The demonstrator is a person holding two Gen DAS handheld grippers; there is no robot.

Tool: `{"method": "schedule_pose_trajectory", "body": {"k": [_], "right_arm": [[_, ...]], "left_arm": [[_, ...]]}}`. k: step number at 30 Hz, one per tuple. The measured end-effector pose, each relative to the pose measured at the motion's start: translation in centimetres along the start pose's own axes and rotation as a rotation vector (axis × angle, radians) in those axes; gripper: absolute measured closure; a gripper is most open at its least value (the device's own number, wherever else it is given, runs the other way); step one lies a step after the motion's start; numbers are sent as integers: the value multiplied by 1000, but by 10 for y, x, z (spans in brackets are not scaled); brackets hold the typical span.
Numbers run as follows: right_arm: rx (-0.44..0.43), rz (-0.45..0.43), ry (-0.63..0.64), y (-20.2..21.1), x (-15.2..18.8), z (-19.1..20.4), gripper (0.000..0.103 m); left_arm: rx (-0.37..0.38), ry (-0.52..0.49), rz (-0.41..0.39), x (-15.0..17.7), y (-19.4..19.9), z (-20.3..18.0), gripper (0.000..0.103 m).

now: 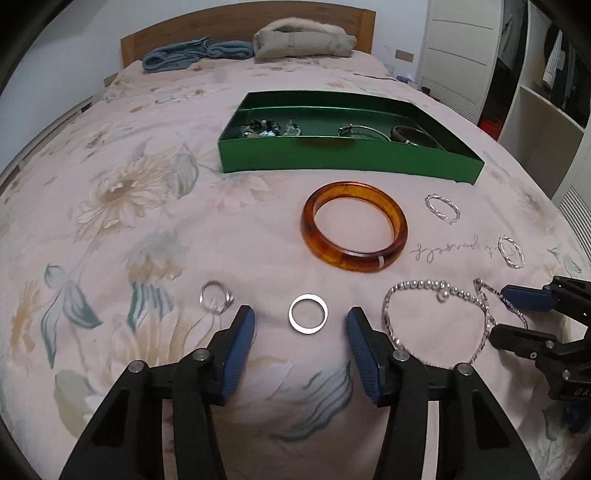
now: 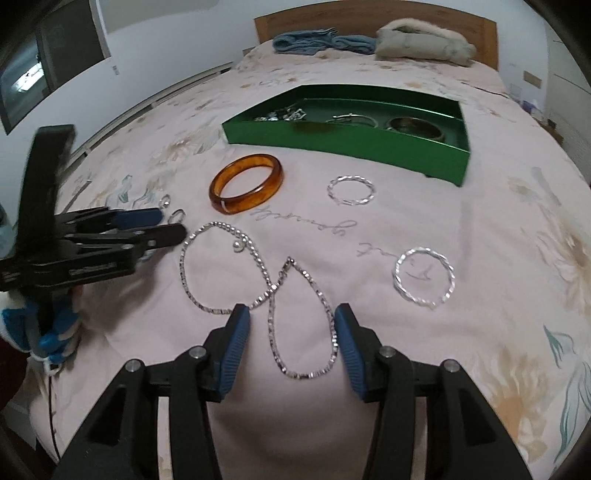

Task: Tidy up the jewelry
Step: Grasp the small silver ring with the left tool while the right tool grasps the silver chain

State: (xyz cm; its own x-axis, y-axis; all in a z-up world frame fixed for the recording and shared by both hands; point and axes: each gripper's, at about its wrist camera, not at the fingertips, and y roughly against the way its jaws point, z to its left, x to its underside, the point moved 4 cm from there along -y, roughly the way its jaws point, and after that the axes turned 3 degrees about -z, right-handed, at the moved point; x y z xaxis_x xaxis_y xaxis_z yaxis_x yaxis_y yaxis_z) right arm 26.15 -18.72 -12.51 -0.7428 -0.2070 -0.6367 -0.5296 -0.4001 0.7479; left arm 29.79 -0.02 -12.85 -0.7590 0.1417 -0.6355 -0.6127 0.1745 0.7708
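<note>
My left gripper (image 1: 300, 314) stands open low over the floral bedspread, and a plain white ring (image 1: 291, 314) lies between its blue pads, untouched. My right gripper (image 2: 291, 312) is open too, straddling a loop of silver chain (image 2: 273, 332); its right pad is close to the chain. A beaded bracelet (image 2: 184, 258) crosses that chain. An amber bangle (image 1: 400, 225) lies in front of the green box (image 1: 351, 158), which holds beads and bangles. Two twisted silver hoops (image 2: 373, 190) (image 2: 397, 273) lie to the right. A small silver ring (image 1: 229, 299) sits left of the white one.
Folded blue and beige clothes (image 1: 303, 40) lie by the wooden headboard (image 1: 243, 22). White cupboards and open shelves (image 1: 535, 110) stand off the bed's right side. A gloved hand (image 2: 48, 332) holds the left gripper at the bed's left edge.
</note>
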Motion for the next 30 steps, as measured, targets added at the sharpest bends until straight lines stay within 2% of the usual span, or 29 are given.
{"method": "schedule_pose_trajectory", "body": {"k": [5,7,9,12,17,24,30], "right_arm": [[24,15,50,-8,-6,2,57],[32,26,61,-12,-6,2,57],[40,42,70,-16,-5,3,57],[50,53,82,-14,-2,4,62],[76,60,65,-8,5,2,98],[112,18,30,19,19,9,101],[141,-69,-10,67,21,15,101]], "left_arm": [[23,5,10,-1,-10,1,58],[28,-3,8,-1,-10,0,64],[41,-10,9,0,-10,-2,75],[49,-24,11,3,-9,-5,83],[46,-34,10,7,-2,-8,83],[47,-33,-6,14,25,-12,83],[55,-38,-49,17,63,-17,83]]}}
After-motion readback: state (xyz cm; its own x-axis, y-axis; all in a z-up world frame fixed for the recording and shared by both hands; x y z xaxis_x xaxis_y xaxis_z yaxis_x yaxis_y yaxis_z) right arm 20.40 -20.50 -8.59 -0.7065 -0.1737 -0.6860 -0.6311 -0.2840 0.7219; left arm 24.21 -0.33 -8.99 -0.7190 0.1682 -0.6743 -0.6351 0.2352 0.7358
